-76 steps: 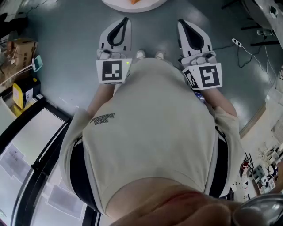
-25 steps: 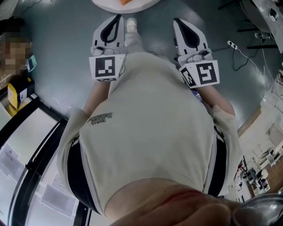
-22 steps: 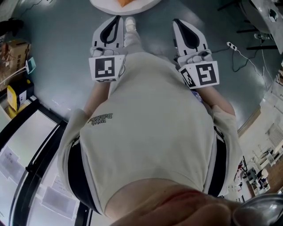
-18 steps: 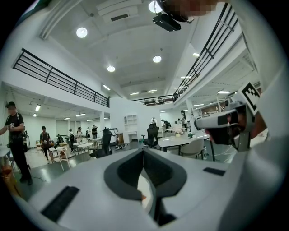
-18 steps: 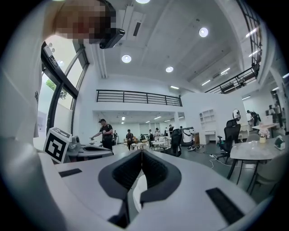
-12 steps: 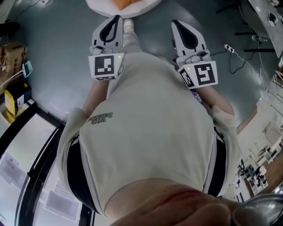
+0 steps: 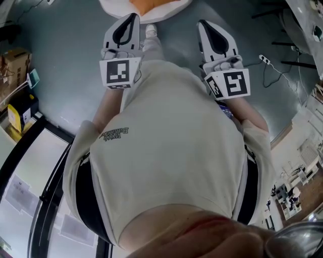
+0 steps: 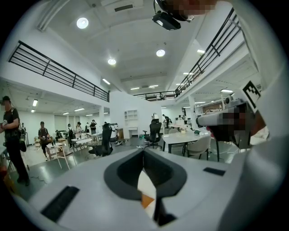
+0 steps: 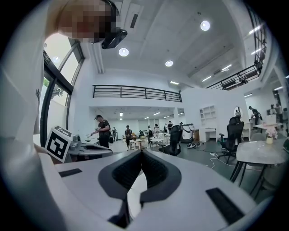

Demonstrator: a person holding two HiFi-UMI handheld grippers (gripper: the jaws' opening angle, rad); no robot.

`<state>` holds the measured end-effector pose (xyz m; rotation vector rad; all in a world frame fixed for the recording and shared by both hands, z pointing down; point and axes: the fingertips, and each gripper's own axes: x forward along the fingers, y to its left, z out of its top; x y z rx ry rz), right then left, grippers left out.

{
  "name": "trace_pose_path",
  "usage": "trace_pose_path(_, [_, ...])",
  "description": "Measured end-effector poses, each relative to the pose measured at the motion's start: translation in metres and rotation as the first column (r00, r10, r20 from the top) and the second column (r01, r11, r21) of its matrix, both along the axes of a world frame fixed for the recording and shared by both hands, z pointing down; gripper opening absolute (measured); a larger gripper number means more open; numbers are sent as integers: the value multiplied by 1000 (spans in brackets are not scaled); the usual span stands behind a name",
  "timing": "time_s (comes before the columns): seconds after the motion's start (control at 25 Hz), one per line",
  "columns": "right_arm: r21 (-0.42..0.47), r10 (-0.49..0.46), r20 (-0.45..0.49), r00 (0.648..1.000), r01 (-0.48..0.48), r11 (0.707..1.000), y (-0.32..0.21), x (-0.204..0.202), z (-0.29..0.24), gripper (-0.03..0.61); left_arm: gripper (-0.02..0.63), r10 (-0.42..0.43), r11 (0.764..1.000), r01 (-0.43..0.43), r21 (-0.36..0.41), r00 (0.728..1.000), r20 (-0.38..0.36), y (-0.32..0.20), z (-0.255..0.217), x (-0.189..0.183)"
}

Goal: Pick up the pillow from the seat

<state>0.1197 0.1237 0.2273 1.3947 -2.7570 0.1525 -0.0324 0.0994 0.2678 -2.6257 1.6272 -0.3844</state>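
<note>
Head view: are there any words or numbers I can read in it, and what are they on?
Shirt print: two small lines, upside down, too blurred to read.
Marker cubes: black-and-white square patterns, no letters.
Papers at lower left: too small to read.
Nothing here can be quoted.

A grey, smooth floor (image 7: pixel 65 55) carries everything. At the top edge of the head view a white round seat (image 7: pixel 113 9) stands on it, with an orange pillow (image 7: pixel 151 4) lying on the seat. At the left edge are a cardboard box (image 7: pixel 15 58) and a yellow box (image 7: pixel 17 113). To the right lies a white power strip (image 7: pixel 264 59) with a dark cable (image 7: pixel 275 75) trailing from it. A white shoe (image 7: pixel 150 31) stands just short of the seat.
</note>
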Motion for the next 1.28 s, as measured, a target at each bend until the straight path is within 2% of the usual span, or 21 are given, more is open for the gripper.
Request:
trace_pose_path(0.48, [-4,10,-39,999,-10,1000,-135,-56,-12,9,9,25,999,-26,-22,1000,-12,-131,-9,-44])
trace_pose_path(0.64, [9,24,-56,998,-23,1000,-179,-74,-15,9,9,2,1000,-4,-19,998,-60,-175,-16,-58])
trace_pose_path(0.84, [22,31,-69,997,-30,999,-228,-104,-22,9,9,12,1000,-13,-6,995,-101,-224,-26,-77])
trace_pose_path(1.04, [37,39,-75,996,-36,999,-263,-123,-31,9,9,34,999,-33,19,994,-99,-258,-35,-88])
trace_pose_path(1.28, [55,37,-97,995,-32,998,-293,-135,-32,9,9,7,999,-2,49,993,-116,-282,-37,-101])
